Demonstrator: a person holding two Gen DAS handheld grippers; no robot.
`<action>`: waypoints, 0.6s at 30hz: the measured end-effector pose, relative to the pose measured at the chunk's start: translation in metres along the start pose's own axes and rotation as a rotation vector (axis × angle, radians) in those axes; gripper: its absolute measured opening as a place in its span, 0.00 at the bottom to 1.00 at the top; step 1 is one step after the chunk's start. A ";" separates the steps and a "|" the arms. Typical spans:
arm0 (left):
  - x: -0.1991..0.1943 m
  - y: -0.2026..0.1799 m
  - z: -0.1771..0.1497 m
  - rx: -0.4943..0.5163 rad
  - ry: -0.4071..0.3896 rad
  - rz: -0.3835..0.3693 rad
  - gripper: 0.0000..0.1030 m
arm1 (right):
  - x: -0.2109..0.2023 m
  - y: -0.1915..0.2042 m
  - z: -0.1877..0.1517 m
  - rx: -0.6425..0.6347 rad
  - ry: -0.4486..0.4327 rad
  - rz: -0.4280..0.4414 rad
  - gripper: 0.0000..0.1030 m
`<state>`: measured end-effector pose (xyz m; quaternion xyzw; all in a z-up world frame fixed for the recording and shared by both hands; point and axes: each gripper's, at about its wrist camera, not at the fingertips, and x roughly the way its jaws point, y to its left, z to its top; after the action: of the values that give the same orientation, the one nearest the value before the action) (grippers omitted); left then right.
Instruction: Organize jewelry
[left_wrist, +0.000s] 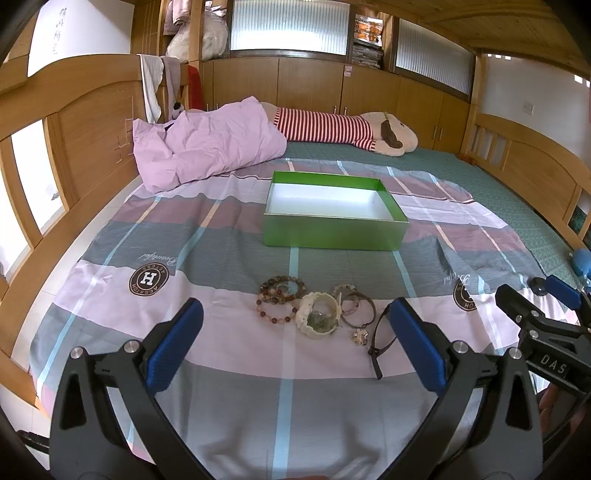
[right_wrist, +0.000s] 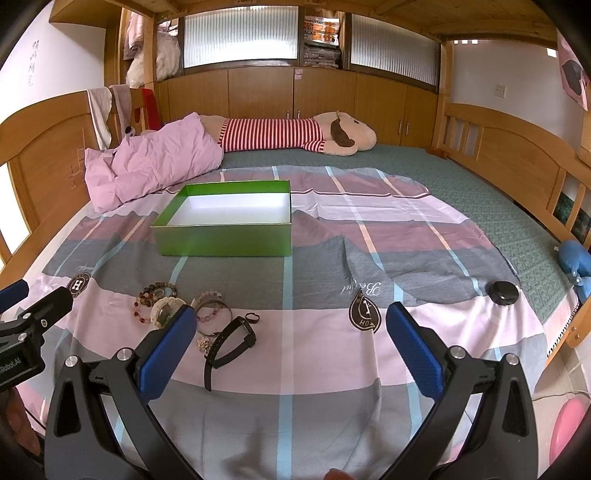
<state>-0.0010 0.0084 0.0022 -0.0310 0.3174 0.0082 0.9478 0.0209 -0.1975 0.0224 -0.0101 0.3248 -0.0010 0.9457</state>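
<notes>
Both grippers are wide apart and hold nothing. The left gripper (left_wrist: 295, 343) hangs over the bed (left_wrist: 498, 192), just near the jewelry pile (left_wrist: 314, 310). The right gripper (right_wrist: 291, 347) is to the right of the pile. The black watch (right_wrist: 231, 341) lies at the pile's right side. The green box (left_wrist: 332, 212) sits farther back, with nothing inside.

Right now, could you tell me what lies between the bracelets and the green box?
Only bare bedsheet between the bracelets and green box, in both views.

Glossy green cardboard box (left_wrist: 334, 230) on matt cloth bedsheet (left_wrist: 229, 354); wooden bedframe (left_wrist: 85, 122).
</notes>
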 end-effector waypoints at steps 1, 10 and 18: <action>0.000 0.001 0.000 0.000 -0.001 0.000 0.96 | 0.000 0.001 0.000 0.000 0.000 0.000 0.98; -0.001 0.001 0.000 0.002 0.001 0.001 0.96 | -0.003 -0.001 0.002 0.000 -0.008 -0.005 0.98; -0.001 0.003 0.000 0.004 0.001 0.004 0.96 | -0.003 -0.001 0.002 0.000 -0.009 -0.006 0.98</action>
<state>-0.0018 0.0111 0.0024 -0.0285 0.3181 0.0092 0.9476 0.0197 -0.1986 0.0254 -0.0109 0.3206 -0.0037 0.9471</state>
